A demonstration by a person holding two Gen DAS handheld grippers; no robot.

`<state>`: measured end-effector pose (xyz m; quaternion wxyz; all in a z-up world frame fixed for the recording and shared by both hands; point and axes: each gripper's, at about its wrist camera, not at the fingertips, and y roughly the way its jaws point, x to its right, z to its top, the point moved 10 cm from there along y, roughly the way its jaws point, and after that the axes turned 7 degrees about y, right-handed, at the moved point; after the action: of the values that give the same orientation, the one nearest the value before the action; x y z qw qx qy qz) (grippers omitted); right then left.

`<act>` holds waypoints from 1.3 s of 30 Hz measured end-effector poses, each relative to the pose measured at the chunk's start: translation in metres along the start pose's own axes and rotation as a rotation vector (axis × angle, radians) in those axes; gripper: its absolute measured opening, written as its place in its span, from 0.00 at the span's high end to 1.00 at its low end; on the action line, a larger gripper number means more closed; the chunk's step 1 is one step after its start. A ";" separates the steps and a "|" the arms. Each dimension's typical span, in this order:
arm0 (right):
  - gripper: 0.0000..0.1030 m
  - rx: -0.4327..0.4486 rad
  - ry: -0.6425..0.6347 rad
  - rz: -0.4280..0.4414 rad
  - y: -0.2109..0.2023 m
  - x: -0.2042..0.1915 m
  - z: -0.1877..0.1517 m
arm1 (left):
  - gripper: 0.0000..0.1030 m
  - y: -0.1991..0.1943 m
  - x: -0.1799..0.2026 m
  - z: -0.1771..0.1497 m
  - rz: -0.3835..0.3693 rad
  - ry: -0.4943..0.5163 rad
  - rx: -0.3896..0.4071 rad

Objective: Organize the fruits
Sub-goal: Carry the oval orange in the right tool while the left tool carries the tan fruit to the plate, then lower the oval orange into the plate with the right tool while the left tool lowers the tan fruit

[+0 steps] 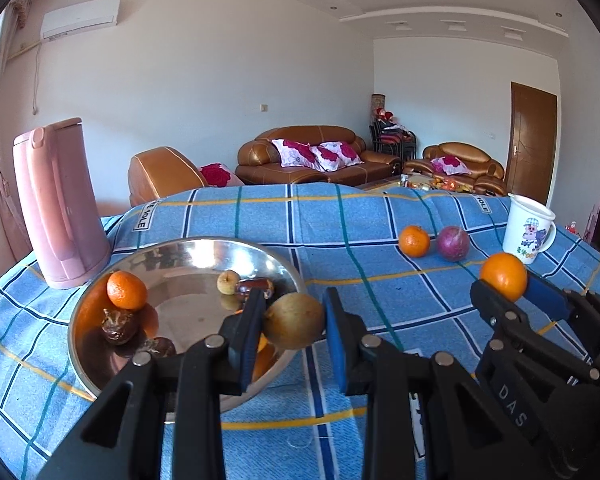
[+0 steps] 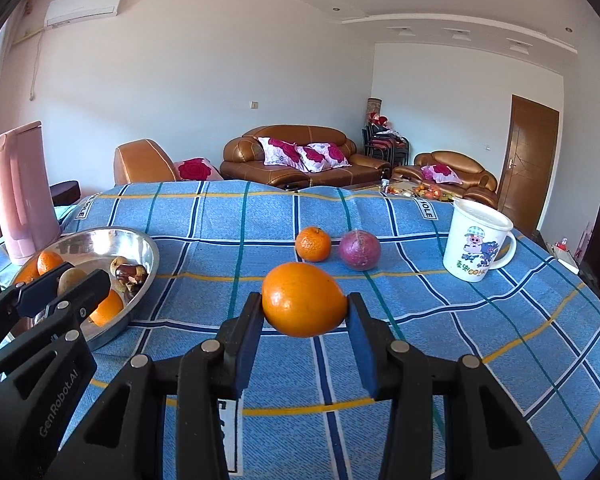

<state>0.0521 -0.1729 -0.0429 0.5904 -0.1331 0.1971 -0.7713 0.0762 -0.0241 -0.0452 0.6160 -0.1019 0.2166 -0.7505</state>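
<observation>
My left gripper (image 1: 294, 322) is shut on a brownish-green round fruit (image 1: 295, 321), held over the near right rim of a steel bowl (image 1: 100, 376). Inside the bowl lie a tangerine (image 1: 126, 290), a small yellowish fruit (image 1: 228, 282) and several dark wrinkled fruits (image 1: 118, 326). My right gripper (image 2: 305, 312) is shut on a large orange (image 2: 303, 299), above the blue checked cloth to the right of the bowl (image 2: 144, 276). A tangerine (image 2: 313, 243) and a purple round fruit (image 2: 359, 255) rest side by side farther back on the cloth.
A pink kettle (image 1: 58, 204) stands behind the bowl at the left. A white cartoon mug (image 2: 475, 240) stands at the back right of the table. The blue checked cloth (image 2: 480, 320) covers the whole table. Brown sofas fill the room beyond.
</observation>
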 end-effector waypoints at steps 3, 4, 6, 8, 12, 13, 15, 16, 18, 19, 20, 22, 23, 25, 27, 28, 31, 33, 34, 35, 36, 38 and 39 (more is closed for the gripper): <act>0.57 0.000 -0.015 0.010 0.001 -0.012 -0.001 | 0.70 0.002 -0.013 -0.001 0.014 -0.010 -0.003; 0.57 0.000 -0.017 0.015 0.001 -0.016 -0.001 | 0.70 0.002 -0.017 -0.001 0.018 -0.012 -0.004; 0.57 -0.001 -0.023 0.023 0.002 -0.024 -0.001 | 0.70 0.003 -0.027 -0.002 0.031 -0.017 -0.003; 0.57 -0.002 -0.030 0.033 0.002 -0.032 -0.002 | 0.70 0.004 -0.037 -0.002 0.047 -0.023 -0.002; 0.57 -0.002 -0.044 0.054 0.003 -0.050 -0.002 | 0.70 0.007 -0.059 -0.002 0.069 -0.042 -0.001; 0.57 0.000 -0.048 0.060 0.003 -0.055 -0.001 | 0.70 0.007 -0.064 -0.001 0.077 -0.043 0.001; 0.57 0.000 -0.058 0.072 0.003 -0.065 -0.001 | 0.70 0.008 -0.075 0.000 0.096 -0.045 0.008; 0.57 -0.001 -0.060 0.080 0.004 -0.070 -0.001 | 0.70 0.009 -0.080 0.000 0.103 -0.048 0.009; 0.57 0.001 -0.063 0.094 0.004 -0.080 -0.001 | 0.70 0.010 -0.089 0.000 0.114 -0.057 0.009; 0.57 -0.001 -0.067 0.100 0.005 -0.085 0.000 | 0.70 0.011 -0.094 0.000 0.119 -0.063 0.007; 0.57 -0.002 -0.070 0.106 0.006 -0.090 0.000 | 0.70 0.013 -0.099 -0.001 0.125 -0.067 0.003; 0.57 -0.004 -0.077 0.118 0.008 -0.101 0.000 | 0.70 0.015 -0.109 -0.002 0.134 -0.076 -0.004; 0.57 -0.005 -0.079 0.124 0.009 -0.106 0.000 | 0.70 0.017 -0.113 -0.003 0.138 -0.080 -0.006; 0.57 -0.006 -0.083 0.136 0.010 -0.117 -0.001 | 0.70 0.019 -0.122 -0.004 0.148 -0.087 -0.012; 0.57 -0.010 -0.086 0.148 0.012 -0.126 -0.001 | 0.70 0.021 -0.129 -0.005 0.160 -0.087 -0.017; 0.57 -0.012 -0.087 0.153 0.013 -0.130 0.000 | 0.70 0.022 -0.133 -0.006 0.166 -0.088 -0.019; 0.57 -0.020 -0.095 0.172 0.017 -0.143 -0.001 | 0.70 0.027 -0.146 -0.008 0.185 -0.100 -0.034; 0.57 -0.027 -0.098 0.185 0.020 -0.151 -0.001 | 0.70 0.031 -0.153 -0.010 0.197 -0.109 -0.047; 0.57 -0.032 -0.098 0.192 0.023 -0.154 -0.001 | 0.70 0.032 -0.157 -0.011 0.202 -0.114 -0.055; 0.57 -0.039 -0.098 0.199 0.025 -0.158 -0.001 | 0.70 0.033 -0.160 -0.012 0.206 -0.118 -0.061; 0.57 -0.047 -0.098 0.206 0.028 -0.162 -0.002 | 0.70 0.034 -0.163 -0.014 0.210 -0.122 -0.068; 0.57 -0.064 -0.092 0.222 0.033 -0.170 -0.003 | 0.70 0.036 -0.167 -0.016 0.217 -0.123 -0.079; 0.57 -0.073 -0.089 0.228 0.035 -0.173 -0.003 | 0.70 0.038 -0.168 -0.017 0.222 -0.119 -0.086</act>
<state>0.1273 -0.0134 -0.0571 0.6773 -0.1651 0.2124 -0.6847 0.1390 0.1363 -0.0583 0.7023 -0.1479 0.2214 -0.6602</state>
